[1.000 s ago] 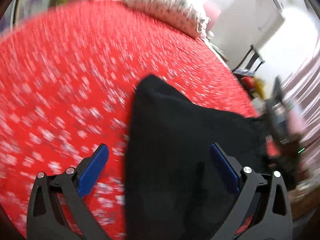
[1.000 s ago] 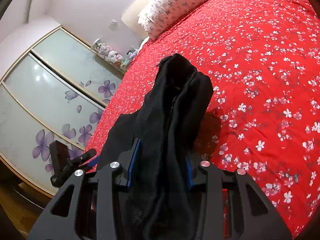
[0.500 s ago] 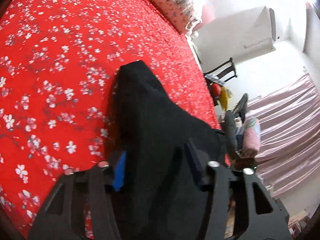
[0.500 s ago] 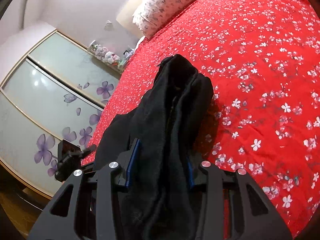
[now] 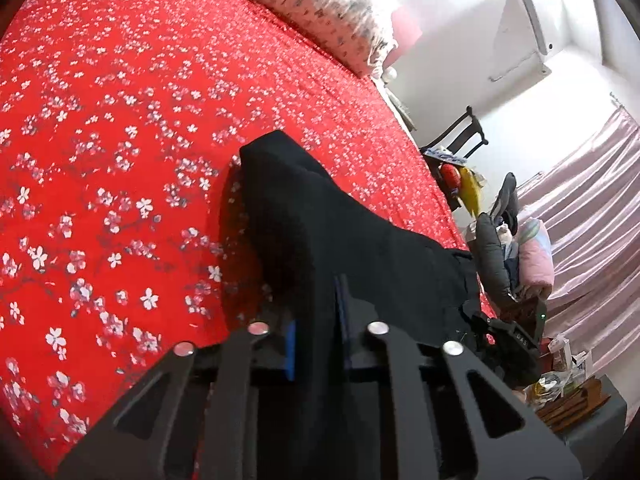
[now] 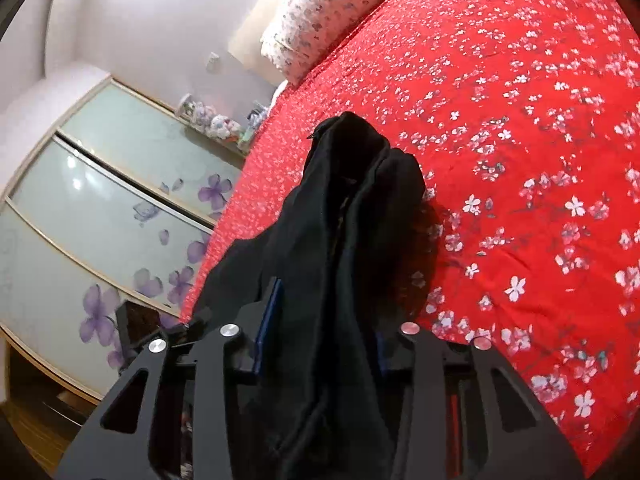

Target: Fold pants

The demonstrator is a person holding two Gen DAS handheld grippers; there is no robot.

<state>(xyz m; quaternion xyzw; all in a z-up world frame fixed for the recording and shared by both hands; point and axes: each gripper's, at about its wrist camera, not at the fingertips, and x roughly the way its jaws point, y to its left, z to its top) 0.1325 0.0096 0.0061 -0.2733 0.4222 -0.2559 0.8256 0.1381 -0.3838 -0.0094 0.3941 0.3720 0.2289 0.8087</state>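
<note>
Black pants (image 5: 320, 220) lie bunched on the red flowered bedspread (image 5: 120, 140), with a raised fold pointing up the bed. My left gripper (image 5: 316, 320) has its jaws closing, blue pads pressed on a thin edge of the pants. In the right wrist view the pants (image 6: 360, 168) rise as a thick rumpled ridge. My right gripper (image 6: 324, 320) grips that thicker bundle and its jaws are closing a little more. The fabric hides both grippers' fingertips. The cloth stretches between the two grippers near the bed's edge.
A patterned pillow (image 5: 328, 12) lies at the head of the bed. A chair (image 5: 460, 140), piled clutter (image 5: 512, 248) and pink curtains (image 5: 592, 208) stand on one side. Sliding wardrobe doors with purple flowers (image 6: 100, 220) stand on the other.
My left gripper went from wide open over the pants to shut on their edge. The right gripper kept its hold on the bundle and stayed almost still.
</note>
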